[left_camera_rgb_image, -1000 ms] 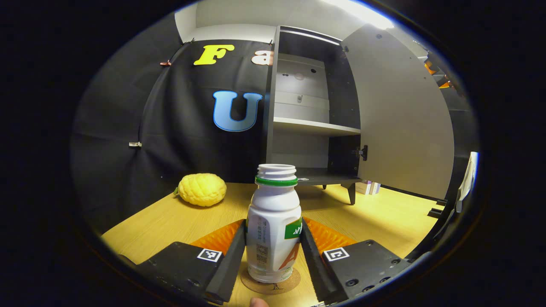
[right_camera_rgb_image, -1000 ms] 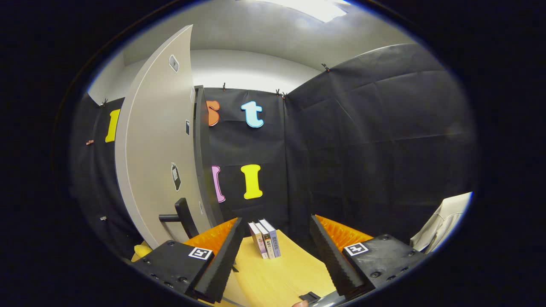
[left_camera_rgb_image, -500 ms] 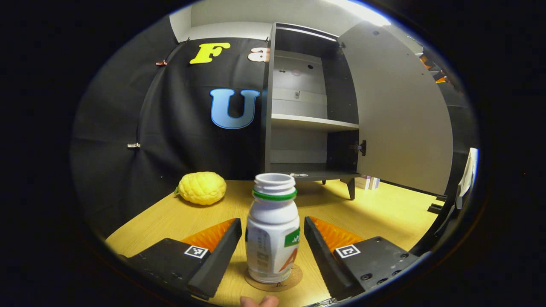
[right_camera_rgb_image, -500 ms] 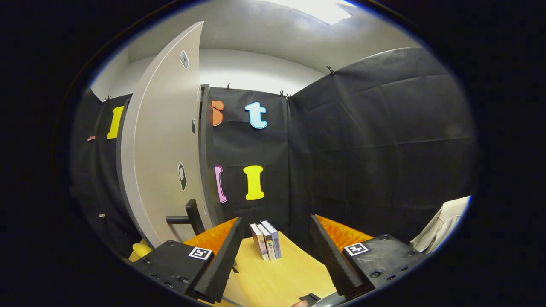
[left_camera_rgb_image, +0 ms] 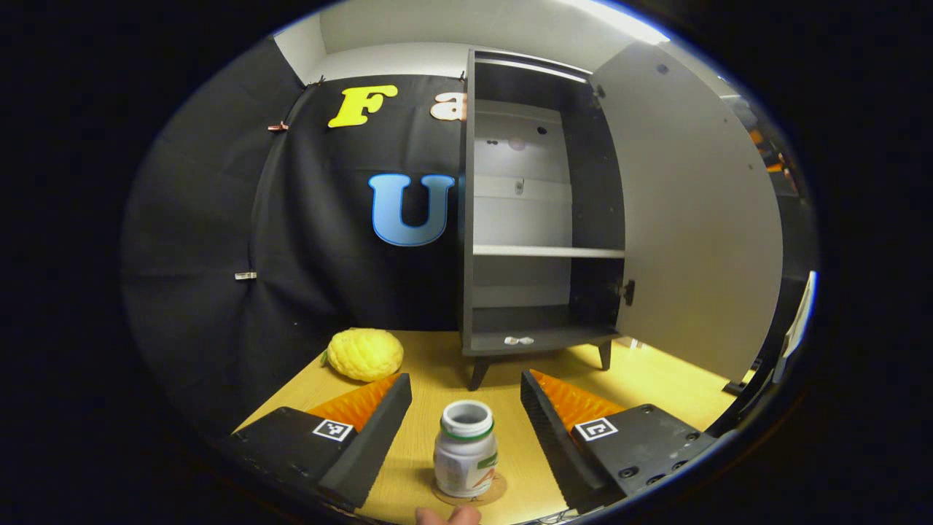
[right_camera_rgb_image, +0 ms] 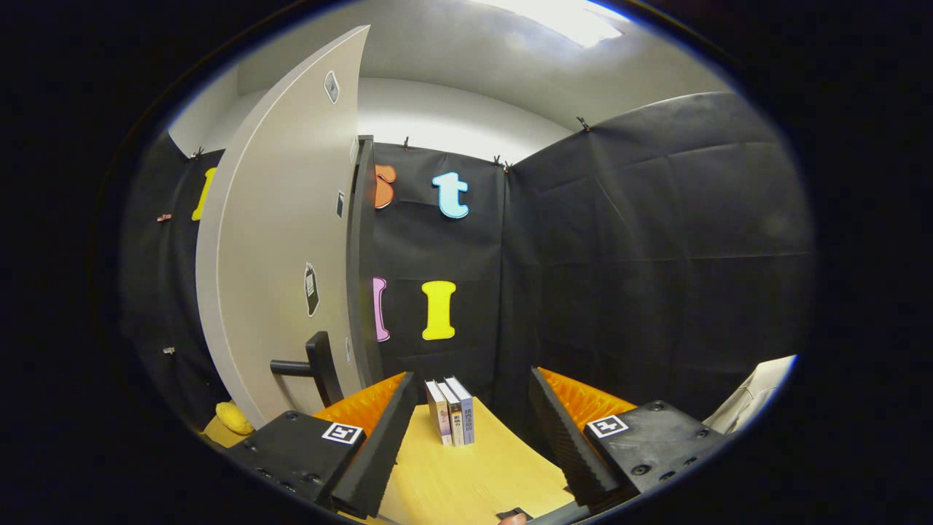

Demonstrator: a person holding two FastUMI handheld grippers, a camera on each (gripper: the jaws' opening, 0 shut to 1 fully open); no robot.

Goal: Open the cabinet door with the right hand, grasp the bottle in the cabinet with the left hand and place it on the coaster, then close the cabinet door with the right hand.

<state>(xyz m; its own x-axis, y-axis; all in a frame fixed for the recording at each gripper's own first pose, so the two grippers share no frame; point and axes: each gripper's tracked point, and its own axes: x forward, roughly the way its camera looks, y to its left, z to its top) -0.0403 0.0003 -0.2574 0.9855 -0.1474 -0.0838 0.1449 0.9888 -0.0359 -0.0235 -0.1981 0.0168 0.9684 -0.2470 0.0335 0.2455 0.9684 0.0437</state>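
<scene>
A small white bottle (left_camera_rgb_image: 465, 450) with a green neck ring and no cap stands upright on a round cork coaster (left_camera_rgb_image: 496, 487) on the wooden table. My left gripper (left_camera_rgb_image: 466, 437) is open above it, a finger on each side, touching nothing. Beyond stands the dark cabinet (left_camera_rgb_image: 539, 219), its pale door (left_camera_rgb_image: 692, 219) swung wide to the right and its shelves bare. In the right gripper view the same door (right_camera_rgb_image: 284, 240) stands just left of my open right gripper (right_camera_rgb_image: 470, 445), with the black handle (right_camera_rgb_image: 310, 364) close to the left finger.
A yellow bumpy fruit (left_camera_rgb_image: 364, 354) lies on the table left of the cabinet. Three small books (right_camera_rgb_image: 450, 412) stand upright on the table ahead of the right gripper. A pale cloth (right_camera_rgb_image: 754, 390) hangs at the far right. A fingertip (left_camera_rgb_image: 448, 516) shows at the bottom edge.
My left gripper let go of the bottle, opened, and rose up and back, so the bottle now stands free on the coaster. The right gripper shifted only slightly beside the door.
</scene>
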